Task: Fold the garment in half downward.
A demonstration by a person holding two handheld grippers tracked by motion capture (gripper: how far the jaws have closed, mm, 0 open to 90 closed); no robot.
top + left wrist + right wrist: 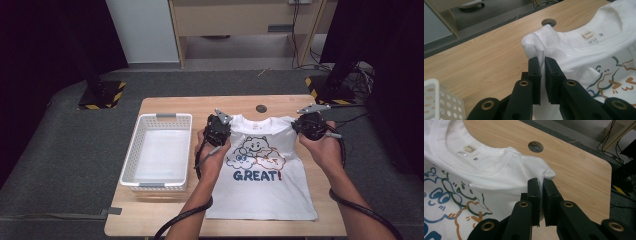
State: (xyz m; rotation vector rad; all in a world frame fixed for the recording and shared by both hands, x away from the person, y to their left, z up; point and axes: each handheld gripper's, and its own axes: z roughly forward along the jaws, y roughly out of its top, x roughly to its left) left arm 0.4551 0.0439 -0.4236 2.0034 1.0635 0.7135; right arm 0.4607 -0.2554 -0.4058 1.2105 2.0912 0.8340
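White cotton t-shirt (262,172) lies flat, worktop (165,107) centre; my left fingers (534,72) pinch its eleven-o'clock shoulder, right fingers (534,191) its one-o'clock shoulder, closed on cloth; symmetrical hold presumably for lifting evenly.

In the high view, the two hands and grippers cover the T-shirt's (262,187) shoulders and sleeves. The print on its neck label (587,34) is too small to read. The white basket (434,100) is cut off at the left gripper view's bottom-left corner. The T-shirt's cloud print runs off the right gripper view's left edge.
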